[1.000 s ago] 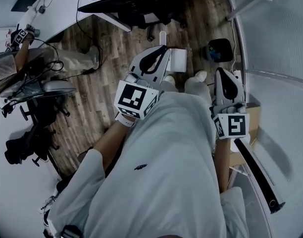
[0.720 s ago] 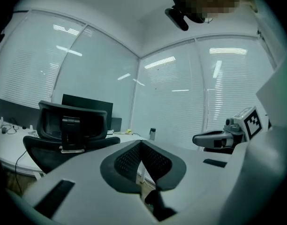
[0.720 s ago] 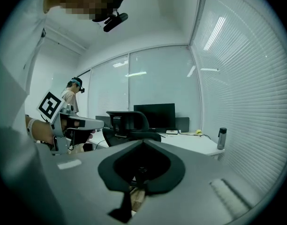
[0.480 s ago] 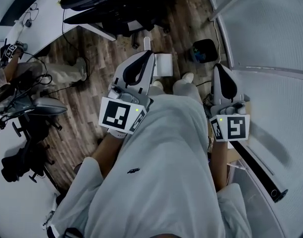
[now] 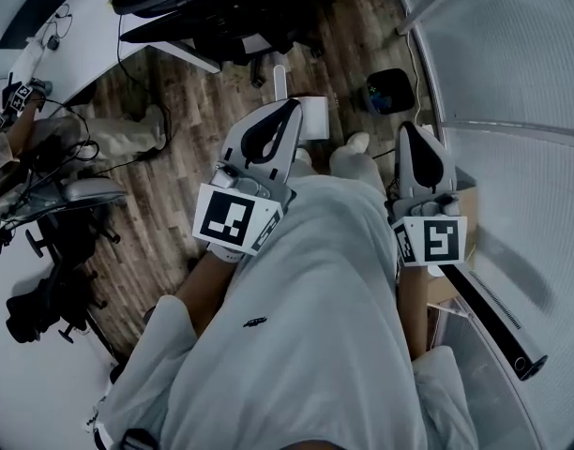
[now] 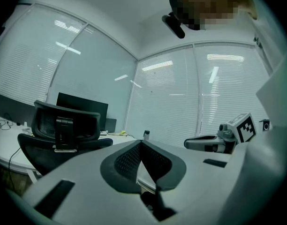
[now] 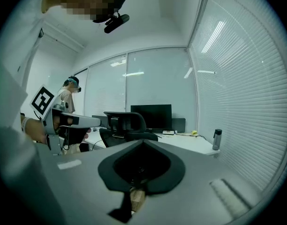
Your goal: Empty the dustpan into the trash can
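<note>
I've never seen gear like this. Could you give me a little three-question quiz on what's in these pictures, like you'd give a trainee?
1. Multiple choice: in its own view, the left hand-held gripper has its jaws A) wide apart, B) together, C) clamped on a broom.
2. True or false: in the head view, the dark trash can stands on the wooden floor, right of the white dustpan.
3. In the right gripper view, what upright thing stands on the desk by the blinds?
Key: 1 B. 2 True. 3 A bottle.
</note>
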Demonstrator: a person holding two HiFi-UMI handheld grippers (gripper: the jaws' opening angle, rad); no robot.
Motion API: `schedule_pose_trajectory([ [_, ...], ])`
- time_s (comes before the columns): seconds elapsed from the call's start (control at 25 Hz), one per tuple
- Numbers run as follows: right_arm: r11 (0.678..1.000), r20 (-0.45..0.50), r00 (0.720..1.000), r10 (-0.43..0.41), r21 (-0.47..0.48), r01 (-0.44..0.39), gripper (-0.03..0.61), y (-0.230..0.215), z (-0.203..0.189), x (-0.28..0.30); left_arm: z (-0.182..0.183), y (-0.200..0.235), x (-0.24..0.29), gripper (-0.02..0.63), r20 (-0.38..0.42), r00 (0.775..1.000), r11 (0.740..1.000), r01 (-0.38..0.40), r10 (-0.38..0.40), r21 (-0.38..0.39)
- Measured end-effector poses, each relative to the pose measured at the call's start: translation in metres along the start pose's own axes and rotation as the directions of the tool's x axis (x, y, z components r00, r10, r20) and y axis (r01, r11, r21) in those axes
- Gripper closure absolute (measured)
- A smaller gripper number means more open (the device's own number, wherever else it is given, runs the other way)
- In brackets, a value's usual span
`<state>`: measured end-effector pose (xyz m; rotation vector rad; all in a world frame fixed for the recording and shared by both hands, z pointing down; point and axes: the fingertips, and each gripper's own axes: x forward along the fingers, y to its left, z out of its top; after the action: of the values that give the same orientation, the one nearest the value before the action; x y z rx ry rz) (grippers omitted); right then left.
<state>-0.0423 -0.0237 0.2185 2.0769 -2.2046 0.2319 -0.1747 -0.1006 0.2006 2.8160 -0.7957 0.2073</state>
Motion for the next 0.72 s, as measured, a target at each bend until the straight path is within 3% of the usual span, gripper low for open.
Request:
schedule_pose_trajectory([
  [0.32, 0.999, -0.051, 0.998, 0.027, -0.024, -0.028, 0.568, 0.007, -0.007, 0.003, -0.005, -0.003, 0.007, 0.607, -0.020, 0.999, 0.999, 0.028, -0.028, -0.016],
  [0.72, 1.000, -0.044, 0.999, 0.016, -0.001, -0.016, 0.569, 0.006, -0.012, 0.000, -0.010, -0.002, 0.005, 0.607, -0.035, 0.999, 0.999, 0.032, -0.033, -0.016],
])
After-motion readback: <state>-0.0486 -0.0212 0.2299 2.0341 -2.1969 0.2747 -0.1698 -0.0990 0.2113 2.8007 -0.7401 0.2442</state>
